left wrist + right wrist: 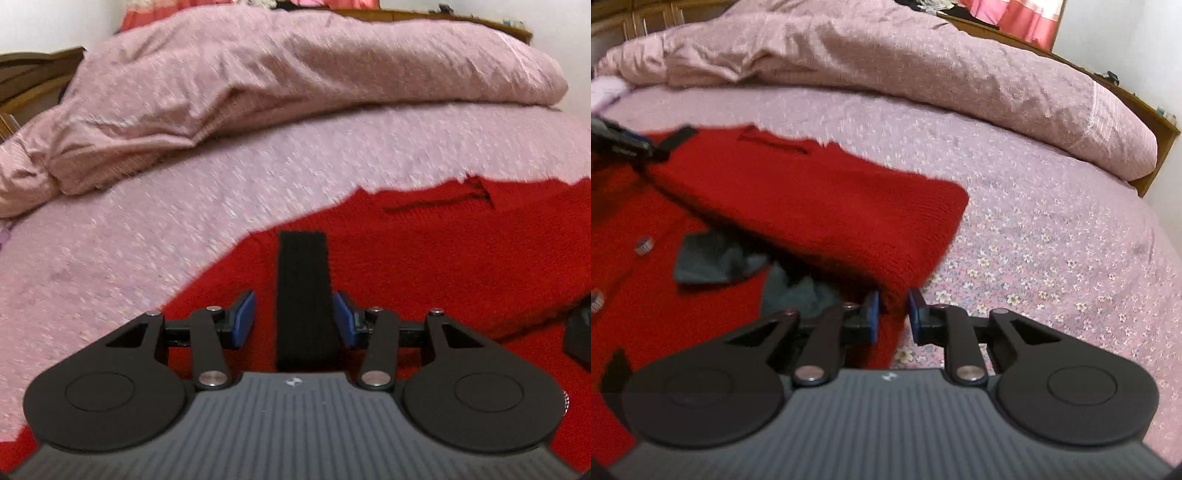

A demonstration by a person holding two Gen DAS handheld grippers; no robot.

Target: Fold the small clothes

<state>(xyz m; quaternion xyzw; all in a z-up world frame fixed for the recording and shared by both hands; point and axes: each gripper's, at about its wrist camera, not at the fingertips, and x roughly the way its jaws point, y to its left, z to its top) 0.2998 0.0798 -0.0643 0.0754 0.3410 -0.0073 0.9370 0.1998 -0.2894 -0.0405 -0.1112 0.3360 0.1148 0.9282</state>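
— While the red cardigan (812,206) lies on the bed (1052,229), what grips it?
— The right gripper (894,312) pinches a folded edge (blue pads).
— And the left gripper (293,319)?
— Released, straddling a black strip (303,295).

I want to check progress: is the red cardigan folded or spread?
Partly folded: one side of the red cardigan lies doubled over its buttoned front.
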